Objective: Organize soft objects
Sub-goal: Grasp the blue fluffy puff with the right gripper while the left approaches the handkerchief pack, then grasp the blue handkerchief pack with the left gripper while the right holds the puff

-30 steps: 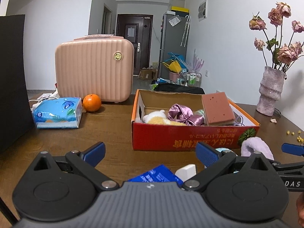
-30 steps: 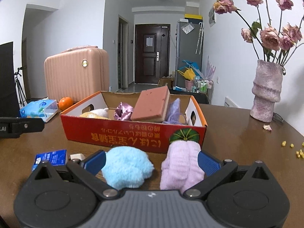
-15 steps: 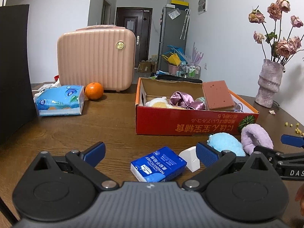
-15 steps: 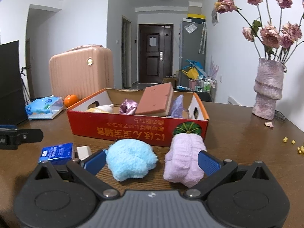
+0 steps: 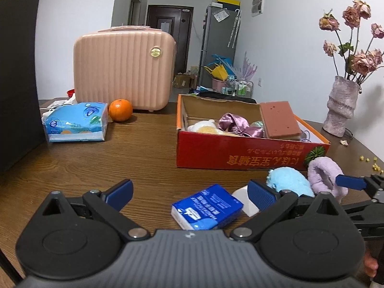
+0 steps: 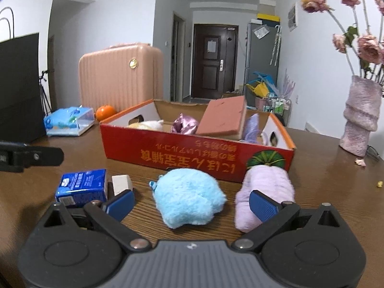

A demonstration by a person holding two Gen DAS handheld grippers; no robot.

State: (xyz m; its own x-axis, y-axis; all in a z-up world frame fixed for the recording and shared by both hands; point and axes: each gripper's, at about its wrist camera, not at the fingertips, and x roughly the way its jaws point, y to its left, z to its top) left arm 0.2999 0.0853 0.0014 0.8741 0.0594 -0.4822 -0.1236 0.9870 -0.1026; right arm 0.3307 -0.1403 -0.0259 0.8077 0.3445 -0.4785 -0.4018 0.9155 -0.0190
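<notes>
Dark wood grain runs across the surface point(image 6: 324, 168) where our two claws hover, both released and holding nothing. Our right claw point(image 6: 190, 200) faces a fluffy blue plush point(image 6: 189, 198) lying between its spread fingers, with a lilac plush roll point(image 6: 266, 192) touching the right finger's pad. Both plush pieces sit just in front of the red cardboard box point(image 6: 192, 153), which holds a brown sponge block point(image 6: 223, 117) and a purple satin piece point(image 6: 183, 126). Our left claw point(image 5: 189, 192) hovers over a blue tissue pack point(image 5: 207, 207) beside a small white block point(image 5: 244, 198).
</notes>
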